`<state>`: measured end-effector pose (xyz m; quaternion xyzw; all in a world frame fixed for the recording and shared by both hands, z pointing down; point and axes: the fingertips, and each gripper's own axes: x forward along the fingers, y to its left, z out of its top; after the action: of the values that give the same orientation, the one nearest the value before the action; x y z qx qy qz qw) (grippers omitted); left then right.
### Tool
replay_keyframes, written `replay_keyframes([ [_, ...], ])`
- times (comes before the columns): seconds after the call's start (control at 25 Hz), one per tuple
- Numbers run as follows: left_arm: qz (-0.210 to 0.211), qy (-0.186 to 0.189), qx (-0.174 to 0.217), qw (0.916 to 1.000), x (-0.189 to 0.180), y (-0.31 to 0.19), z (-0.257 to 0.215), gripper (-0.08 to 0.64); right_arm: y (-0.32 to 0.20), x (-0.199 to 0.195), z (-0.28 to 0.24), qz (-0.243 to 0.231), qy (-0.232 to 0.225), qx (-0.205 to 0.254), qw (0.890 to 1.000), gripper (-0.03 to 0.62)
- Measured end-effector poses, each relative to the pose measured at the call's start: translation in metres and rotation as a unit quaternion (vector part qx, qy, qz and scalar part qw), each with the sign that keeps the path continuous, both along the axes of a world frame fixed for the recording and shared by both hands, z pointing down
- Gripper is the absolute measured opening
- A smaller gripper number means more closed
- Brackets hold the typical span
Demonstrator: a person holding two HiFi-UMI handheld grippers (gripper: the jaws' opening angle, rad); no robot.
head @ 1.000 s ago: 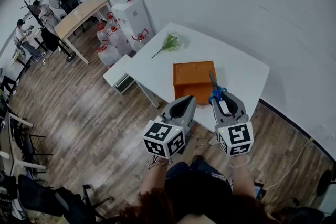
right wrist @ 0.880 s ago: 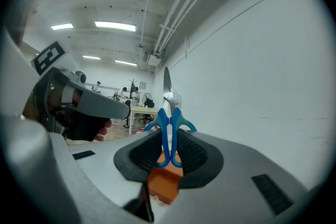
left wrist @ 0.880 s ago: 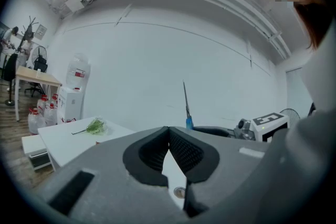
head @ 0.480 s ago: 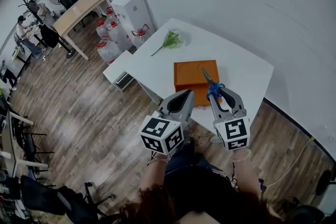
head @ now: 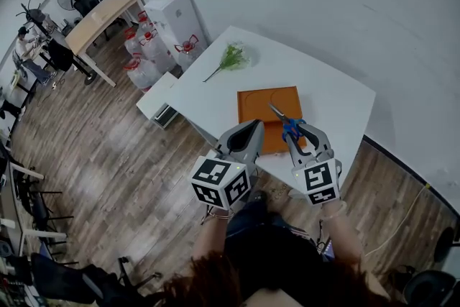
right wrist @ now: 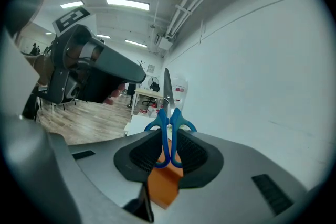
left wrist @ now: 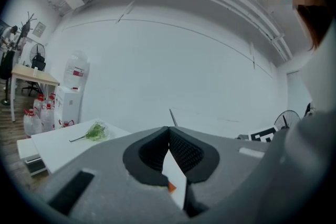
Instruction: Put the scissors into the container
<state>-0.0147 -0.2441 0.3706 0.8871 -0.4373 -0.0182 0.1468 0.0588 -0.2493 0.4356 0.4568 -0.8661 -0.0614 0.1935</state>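
Right gripper (head: 302,134): jaws clamped on the blue handle loops of the scissors (right wrist: 168,118), with the pads pressing on both loops.
Scissors: held off the table with blades together. They point away from the person, over the near right part of the orange container (head: 262,108).
Reason for hold: gripping the handles leaves the blade end free. This judgement suits lowering the scissors into the container point first or laying them flat.
Left gripper (left wrist: 169,131): jaws pressed together at the tips with nothing between them. It is held just beside the right gripper at the near table edge and appears idle, kept out of the drop path.
Container: lies flat on the white table (head: 323,93), open side up and near the person's edge. Its interior looks shallow and empty.
Green sprig (head: 230,57): lies at the far left of the table, well apart from the container, and has no part in the task.
Hidden: both grippers cover the near edge of the container. In the left gripper view only an orange speck of it shows below the jaws.
Hard to make out: the blade tip is thin in the head view, so its height above the container floor cannot be told. Faint curved marks inside the container cannot be identified.
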Motion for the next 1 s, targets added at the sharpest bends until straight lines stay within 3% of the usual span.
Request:
replay_keyframes([
  [0.56, 0.011, -0.001, 0.001, 0.9999, -0.012, -0.039, -0.001, 0.015, -0.031, -0.021, 0.036, -0.035, 0.075, -0.021, 0.996, 0.08],
  [1.0, 0.016, 0.001, -0.004, 0.9999, -0.018, -0.058, 0.005, 0.015, -0.047, -0.024, 0.083, -0.057, 0.136, -0.058, 0.987, 0.08],
])
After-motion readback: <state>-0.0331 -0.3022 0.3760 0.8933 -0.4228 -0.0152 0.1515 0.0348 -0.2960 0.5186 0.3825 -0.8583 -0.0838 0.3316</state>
